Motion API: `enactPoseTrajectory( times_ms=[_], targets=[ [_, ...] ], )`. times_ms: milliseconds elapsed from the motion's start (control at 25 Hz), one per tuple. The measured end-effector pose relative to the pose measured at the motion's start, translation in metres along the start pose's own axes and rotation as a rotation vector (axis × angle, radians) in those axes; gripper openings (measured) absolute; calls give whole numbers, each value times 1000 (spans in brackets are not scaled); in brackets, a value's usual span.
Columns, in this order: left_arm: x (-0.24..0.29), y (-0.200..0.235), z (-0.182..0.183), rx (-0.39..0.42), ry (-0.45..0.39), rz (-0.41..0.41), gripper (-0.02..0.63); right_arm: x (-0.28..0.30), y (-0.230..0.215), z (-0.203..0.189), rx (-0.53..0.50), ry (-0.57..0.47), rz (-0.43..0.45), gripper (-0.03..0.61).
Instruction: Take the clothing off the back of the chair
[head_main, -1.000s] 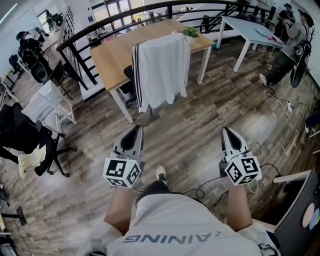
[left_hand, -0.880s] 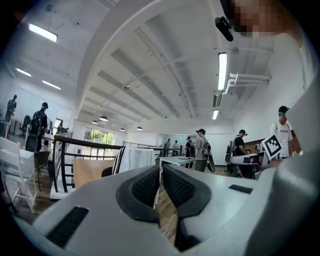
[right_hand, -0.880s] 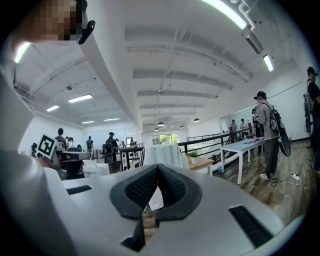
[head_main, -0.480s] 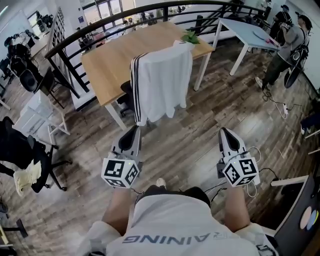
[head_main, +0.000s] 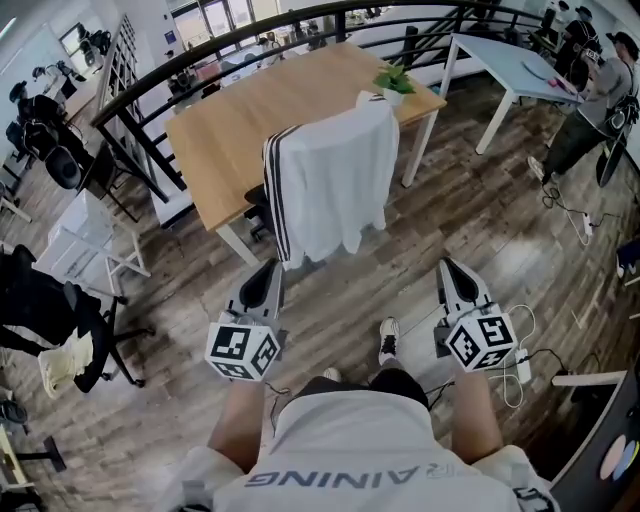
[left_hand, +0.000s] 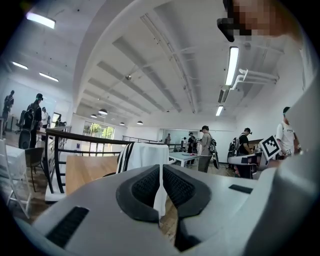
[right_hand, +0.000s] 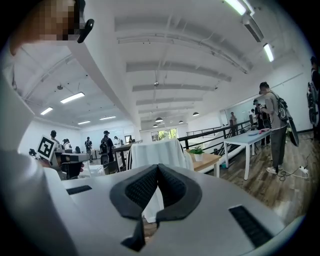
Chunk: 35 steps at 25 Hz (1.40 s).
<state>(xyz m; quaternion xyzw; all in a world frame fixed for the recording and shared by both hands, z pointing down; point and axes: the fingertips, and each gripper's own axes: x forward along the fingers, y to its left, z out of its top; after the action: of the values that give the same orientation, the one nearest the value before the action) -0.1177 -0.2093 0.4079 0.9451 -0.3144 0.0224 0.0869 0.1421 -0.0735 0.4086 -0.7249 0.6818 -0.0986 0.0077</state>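
A white garment with black side stripes (head_main: 333, 180) hangs over the back of a chair pushed up to a wooden table (head_main: 240, 115). It also shows ahead in the left gripper view as the garment (left_hand: 145, 152) and in the right gripper view as the garment (right_hand: 159, 152). My left gripper (head_main: 270, 268) is shut and empty, just short of the garment's lower left hem. My right gripper (head_main: 448, 265) is shut and empty, to the right of the garment and apart from it. The chair itself is mostly hidden under the cloth.
A small potted plant (head_main: 393, 82) stands on the table's far corner. A black railing (head_main: 150, 75) runs behind the table. A white table (head_main: 510, 60) and a person (head_main: 595, 100) are at the right. A black office chair (head_main: 50, 300) stands left. Cables (head_main: 520, 350) lie on the wood floor.
The person has walked forward; the chair and garment are nearer and lower in the head view. Both grippers stayed shut and came closer to the garment's hem.
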Motion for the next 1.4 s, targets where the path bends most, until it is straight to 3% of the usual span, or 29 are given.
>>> enactPoseTrajectory(
  times_ms=[520, 840, 1040, 1400],
  targets=[
    [128, 24, 22, -23, -15, 245, 49, 171, -109, 39, 3, 36, 241, 23],
    [154, 30, 17, -46, -29, 412, 49, 241, -143, 48, -14, 53, 374, 23],
    [159, 44, 12, -50, -14, 480, 49, 270, -156, 43, -2, 64, 394, 23],
    [173, 104, 10, -62, 19, 510, 49, 321, -150, 48, -63, 106, 375, 25]
  ],
)
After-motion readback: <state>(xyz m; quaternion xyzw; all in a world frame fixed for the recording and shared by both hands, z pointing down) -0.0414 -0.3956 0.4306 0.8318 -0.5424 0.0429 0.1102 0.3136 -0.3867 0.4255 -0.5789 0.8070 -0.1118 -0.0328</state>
